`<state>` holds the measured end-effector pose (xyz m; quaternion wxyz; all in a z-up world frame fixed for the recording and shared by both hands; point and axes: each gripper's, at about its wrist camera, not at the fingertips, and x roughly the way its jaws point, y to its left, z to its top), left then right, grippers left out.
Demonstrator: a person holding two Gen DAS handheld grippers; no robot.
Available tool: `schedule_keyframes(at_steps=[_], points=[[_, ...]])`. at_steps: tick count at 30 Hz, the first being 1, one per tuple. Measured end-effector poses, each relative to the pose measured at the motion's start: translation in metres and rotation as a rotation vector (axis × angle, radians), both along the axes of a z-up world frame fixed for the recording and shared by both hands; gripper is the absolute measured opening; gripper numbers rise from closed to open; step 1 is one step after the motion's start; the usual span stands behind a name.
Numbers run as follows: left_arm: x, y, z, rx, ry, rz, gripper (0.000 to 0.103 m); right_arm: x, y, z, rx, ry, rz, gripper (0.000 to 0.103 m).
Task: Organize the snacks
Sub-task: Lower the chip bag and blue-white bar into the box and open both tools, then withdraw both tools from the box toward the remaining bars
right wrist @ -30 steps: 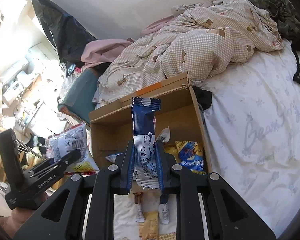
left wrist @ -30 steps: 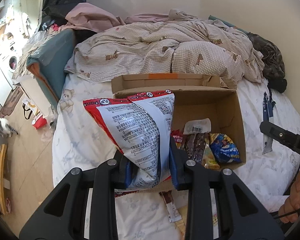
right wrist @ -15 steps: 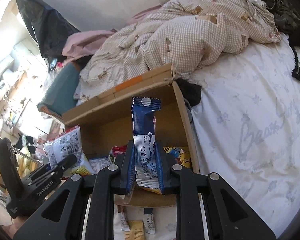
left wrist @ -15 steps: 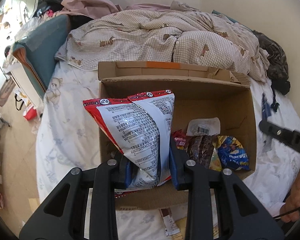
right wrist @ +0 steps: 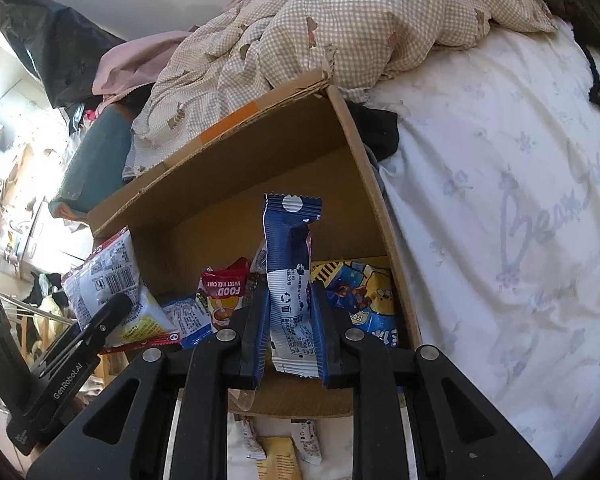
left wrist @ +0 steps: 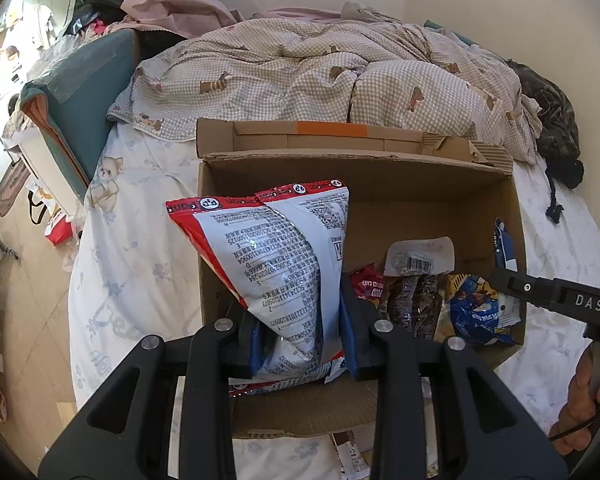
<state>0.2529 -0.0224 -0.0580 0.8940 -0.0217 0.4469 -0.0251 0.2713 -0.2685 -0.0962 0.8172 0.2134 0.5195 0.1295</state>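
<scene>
Left wrist view: left hand-held gripper (left wrist: 300,332) clamps the chip bag (left wrist: 276,264) at frame centre, over the box (left wrist: 380,176) on the bed (left wrist: 132,240), likely for dropping in. Box looms larger than before.

Right wrist view: right hand-held gripper (right wrist: 290,328) pinches the blue bar (right wrist: 290,276) upright above the box's snacks (right wrist: 364,300). Box nearer; view tilted downward.

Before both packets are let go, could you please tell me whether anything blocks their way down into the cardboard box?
Nothing visible does. The cardboard box is open on top. The left gripper holds the red-and-white bag over its bare left part; the right gripper holds the blue packet above snacks already inside.
</scene>
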Motion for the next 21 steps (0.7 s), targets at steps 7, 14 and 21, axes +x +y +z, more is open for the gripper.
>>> schedule_keyframes(at_steps=[7, 14, 21], points=[[0.000, -0.002, 0.001, 0.000, 0.000, -0.008, 0.028, 0.001, -0.002, -0.001, 0.010, 0.007, -0.005, 0.021], [-0.003, 0.002, 0.005, -0.016, -0.019, 0.021, 0.077, 0.000, -0.003, 0.001, 0.058, -0.001, -0.013, 0.024], [-0.008, 0.001, 0.015, -0.015, -0.058, 0.003, 0.092, -0.005, 0.006, 0.015, 0.035, -0.073, -0.008, 0.081]])
